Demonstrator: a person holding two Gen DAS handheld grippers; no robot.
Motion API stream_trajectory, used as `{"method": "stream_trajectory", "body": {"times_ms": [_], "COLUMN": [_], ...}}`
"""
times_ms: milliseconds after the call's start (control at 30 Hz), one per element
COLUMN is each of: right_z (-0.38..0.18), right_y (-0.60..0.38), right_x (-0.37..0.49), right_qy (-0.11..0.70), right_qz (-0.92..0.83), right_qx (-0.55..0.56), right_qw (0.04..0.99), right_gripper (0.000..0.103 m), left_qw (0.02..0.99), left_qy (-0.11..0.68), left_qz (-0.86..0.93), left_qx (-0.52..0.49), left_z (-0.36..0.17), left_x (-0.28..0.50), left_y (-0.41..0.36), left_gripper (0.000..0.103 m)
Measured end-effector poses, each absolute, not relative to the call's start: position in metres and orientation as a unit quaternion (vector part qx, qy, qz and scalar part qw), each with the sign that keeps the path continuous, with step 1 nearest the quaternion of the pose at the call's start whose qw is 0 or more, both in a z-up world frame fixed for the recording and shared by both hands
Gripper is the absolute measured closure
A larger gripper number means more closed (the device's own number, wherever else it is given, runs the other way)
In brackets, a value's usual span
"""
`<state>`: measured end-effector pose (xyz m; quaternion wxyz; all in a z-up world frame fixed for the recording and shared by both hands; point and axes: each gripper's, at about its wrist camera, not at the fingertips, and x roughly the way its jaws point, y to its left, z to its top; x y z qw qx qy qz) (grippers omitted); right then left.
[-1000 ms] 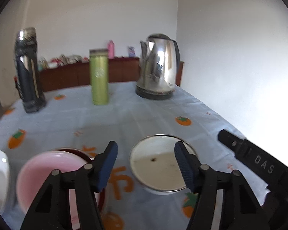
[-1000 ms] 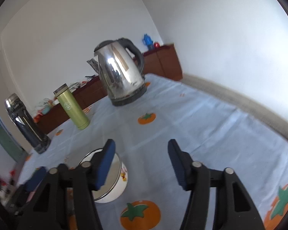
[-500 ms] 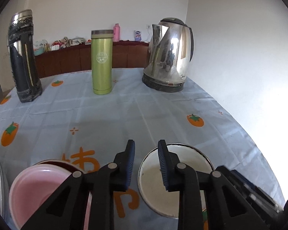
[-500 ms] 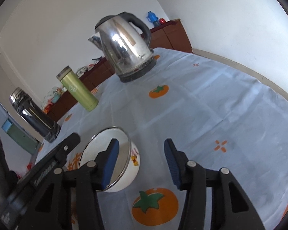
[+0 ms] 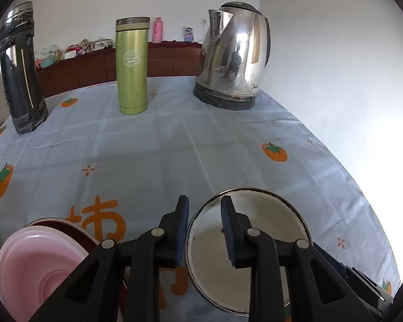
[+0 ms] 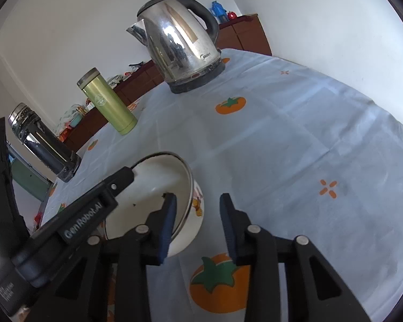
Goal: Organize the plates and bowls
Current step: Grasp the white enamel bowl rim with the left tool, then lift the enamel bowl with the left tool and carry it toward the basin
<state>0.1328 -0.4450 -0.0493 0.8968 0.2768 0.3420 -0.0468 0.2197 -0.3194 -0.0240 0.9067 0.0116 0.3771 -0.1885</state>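
Left wrist view, left to right: pink bowl [image 5: 37, 257] at lower left, nested on a dark red dish [image 5: 75, 228] whose rim peeks out behind it. Black thermos [image 5: 18, 72] far left back, green tumbler [image 5: 132, 67] mid back, steel kettle [image 5: 235, 59] right back, all on the pale blue persimmon-print tablecloth [image 5: 147, 147].

Left gripper [image 5: 204, 228] is narrowed to a small gap, straddling the left rim of the white enamel bowl [image 5: 271, 230]: one finger outside the wall, the other inside. Rim sits between the pads, but contact is not clear, so it can't be called a firm hold yet. Bowl looks to be resting upright on the cloth, mouth up, small dark specks inside.

Right wrist view: the left gripper's body comes in from the left over the enamel bowl [image 6: 158, 177]. Right gripper [image 6: 197, 225] is partly open and holds nothing; its left finger overlaps the bowl's near right wall in the picture, contact unclear, with its right finger over bare cloth.

Key relation: bowl lies just ahead of both grippers, slightly right of the left one and left of the right one. Left is nearer and already on the rim. Pink bowl stack sits left of the enamel bowl, so the likely carry is leftward. Judgement: grasp stage, stacking not yet done.
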Motion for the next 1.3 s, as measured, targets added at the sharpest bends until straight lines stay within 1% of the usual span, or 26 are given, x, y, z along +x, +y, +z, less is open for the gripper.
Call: {"method": "stream_trajectory", "body": {"times_ms": [67, 100, 200, 367, 533, 700, 867, 900, 933, 1033, 1100, 1200, 1300], "right_z": [-0.047, -0.046, -0.041, -0.033, -0.024, -0.031, -0.040, -0.040, -0.040, -0.041, -0.042, -0.042, -0.036], "right_y": [-0.442, -0.439, -0.435, -0.448, -0.459, -0.457, -0.456, -0.455, -0.455, -0.456, -0.459, -0.467, -0.471], "right_x": [0.134, 0.133, 0.132, 0.121, 0.108, 0.111, 0.117, 0.117, 0.117, 0.117, 0.117, 0.116, 0.112], "right_qy": [0.345, 0.348, 0.360, 0.359, 0.352, 0.357, 0.364, 0.363, 0.362, 0.358, 0.358, 0.364, 0.379], "right_qz": [-0.047, -0.052, -0.077, -0.099, -0.093, -0.078, -0.073, -0.075, -0.079, -0.087, -0.092, -0.102, -0.112], "right_qx": [0.270, 0.260, 0.233, 0.242, 0.265, 0.275, 0.284, 0.281, 0.276, 0.271, 0.276, 0.279, 0.273], "right_qw": [0.898, 0.899, 0.900, 0.896, 0.893, 0.889, 0.884, 0.885, 0.887, 0.889, 0.887, 0.883, 0.877], "right_gripper": [0.082, 0.090, 0.092, 0.095, 0.095, 0.092, 0.091, 0.091, 0.091, 0.091, 0.090, 0.090, 0.090], "left_qw": [0.904, 0.900, 0.890, 0.888, 0.881, 0.879, 0.883, 0.885, 0.888, 0.889, 0.881, 0.864, 0.850], "left_qy": [0.380, 0.385, 0.400, 0.398, 0.409, 0.417, 0.409, 0.406, 0.400, 0.396, 0.408, 0.428, 0.447], "left_qz": [-0.197, -0.204, -0.219, -0.228, -0.238, -0.231, -0.227, -0.225, -0.222, -0.224, -0.239, -0.263, -0.280], "left_qx": [0.006, 0.000, -0.014, -0.012, -0.006, 0.009, 0.033, 0.037, 0.042, 0.045, 0.029, 0.003, -0.010], "left_z": [-0.024, -0.025, -0.025, -0.020, -0.023, -0.030, -0.032, -0.033, -0.034, -0.035, -0.034, -0.032, -0.034], "left_x": [0.220, 0.220, 0.221, 0.216, 0.210, 0.209, 0.206, 0.205, 0.203, 0.200, 0.201, 0.203, 0.201], "left_y": [-0.319, -0.319, -0.319, -0.320, -0.325, -0.329, -0.335, -0.335, -0.335, -0.336, -0.335, -0.332, -0.335], "left_gripper": [0.077, 0.078, 0.078, 0.078, 0.078, 0.078, 0.078, 0.080, 0.084, 0.085, 0.086, 0.092, 0.093]}}
